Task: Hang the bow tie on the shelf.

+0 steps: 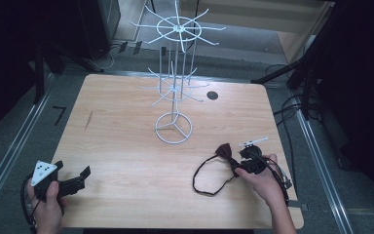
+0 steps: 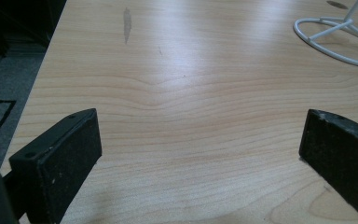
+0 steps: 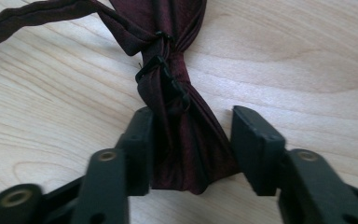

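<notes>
My right gripper (image 3: 191,140) straddles one wing of dark red bow tie (image 3: 177,93) lying flat at table's (image 1: 126,146) near right – jaws around cloth, not yet pinching; left gripper (image 2: 200,154) parked wide apart over bare wood, white wire rack (image 1: 175,83) likely destination

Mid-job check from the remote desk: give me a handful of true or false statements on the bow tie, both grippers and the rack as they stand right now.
1. The right gripper has one wing of the dark red bow tie between its jaws. True.
2. The bow tie hangs from a hook of the white wire rack. False: it lies on the wooden table, its strap looped beside it.
3. The left gripper holds the strap. False: its jaws stand wide apart over bare table.
4. The rack stands on a ring base at the table's middle. True.
5. Every hook visible on the rack is bare. True.
</notes>
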{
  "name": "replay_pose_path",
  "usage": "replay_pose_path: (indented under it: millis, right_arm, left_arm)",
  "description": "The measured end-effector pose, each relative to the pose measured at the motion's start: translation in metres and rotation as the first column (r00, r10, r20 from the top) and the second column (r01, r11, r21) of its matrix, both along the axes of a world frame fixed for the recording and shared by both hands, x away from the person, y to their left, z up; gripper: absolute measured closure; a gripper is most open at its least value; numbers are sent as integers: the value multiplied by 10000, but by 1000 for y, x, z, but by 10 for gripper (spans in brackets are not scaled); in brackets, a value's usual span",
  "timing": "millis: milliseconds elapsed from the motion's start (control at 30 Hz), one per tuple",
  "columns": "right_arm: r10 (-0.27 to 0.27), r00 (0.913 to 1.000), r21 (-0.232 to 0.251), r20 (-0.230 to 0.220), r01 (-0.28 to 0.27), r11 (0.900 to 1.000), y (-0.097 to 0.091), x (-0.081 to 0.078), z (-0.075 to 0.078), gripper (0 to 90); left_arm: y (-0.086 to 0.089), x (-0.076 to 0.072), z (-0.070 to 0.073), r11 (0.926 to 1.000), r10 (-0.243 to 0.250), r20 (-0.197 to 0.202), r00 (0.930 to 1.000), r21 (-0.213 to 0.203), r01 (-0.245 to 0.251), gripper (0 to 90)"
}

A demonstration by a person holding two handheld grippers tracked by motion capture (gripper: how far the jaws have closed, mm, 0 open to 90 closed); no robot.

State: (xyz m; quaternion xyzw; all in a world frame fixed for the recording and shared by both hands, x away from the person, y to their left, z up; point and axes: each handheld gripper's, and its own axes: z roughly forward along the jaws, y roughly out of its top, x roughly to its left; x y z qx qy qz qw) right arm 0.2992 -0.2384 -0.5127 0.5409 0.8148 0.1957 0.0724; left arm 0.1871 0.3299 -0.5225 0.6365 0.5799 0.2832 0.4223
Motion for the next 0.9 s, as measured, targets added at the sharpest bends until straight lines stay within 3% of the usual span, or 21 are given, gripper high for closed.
replay_pose_path:
  millis: [67, 167, 333, 500, 533, 567, 700, 733, 767, 800, 867, 900]
  right_arm:
    - [8, 10000, -23, 51, -8, 10000, 0, -1, 0, 573]
    - [74, 9996, 23, 274, -75, 10000, 0, -2, -1, 693]
    - [119, 9993, 174, 359, -125, 9998, -1, -4, -1, 764]
    - [-85, 9959, 676, 906, 24, 9977, -6, -7, -3, 823]
    - [-296, 9919, 778, 1238, 201, 9968, -8, -9, -3, 829]
    - [-296, 9919, 778, 1238, 201, 9968, -8, -9, -3, 829]
    - [-374, 9801, 1188, 1948, 143, 9928, -9, -12, 4, 834]
    - [-524, 9724, 1427, 2272, 200, 9896, -9, -13, 9, 834]
    - [-524, 9724, 1427, 2272, 200, 9896, -9, -13, 9, 834]
    - [-638, 9638, 1666, 2588, 205, 9858, -9, -14, 15, 834]
    - [-675, 9598, 1735, 2724, 200, 9846, -9, -14, 17, 834]
    - [-692, 9503, 1977, 3034, 82, 9802, -7, -14, 22, 834]
  left_arm:
    - [0, 0, 0, 10000, 4, -19, 10000, 0, -4, 0]
    - [0, 1, 0, 10000, 6, -38, 10000, -7, -6, 0]
    - [0, 1, 0, 10000, 3, -68, 10000, 29, -3, 0]
    - [1, 0, 0, 10000, 17, -18, 10000, -33, -17, 0]
    - [0, 0, 0, 10000, 19, -16, 10000, -28, -19, 0]
    - [0, 0, 0, 10000, 19, -16, 10000, -28, -19, 0]
    - [1, 1, 0, 10000, 10, -56, 10000, -16, -10, 0]
    - [1, 1, 0, 10000, 17, -59, 10000, -8, -17, 0]
    - [1, 1, 0, 10000, 12, -54, 10000, -14, -12, 0]
    - [1, 0, 0, 10000, 16, -52, 10000, -22, -17, 0]
    - [1, 1, 0, 10000, 26, -47, 10000, -29, -26, 0]
    - [1, 0, 0, 10000, 18, -65, 10000, -33, -18, 0]
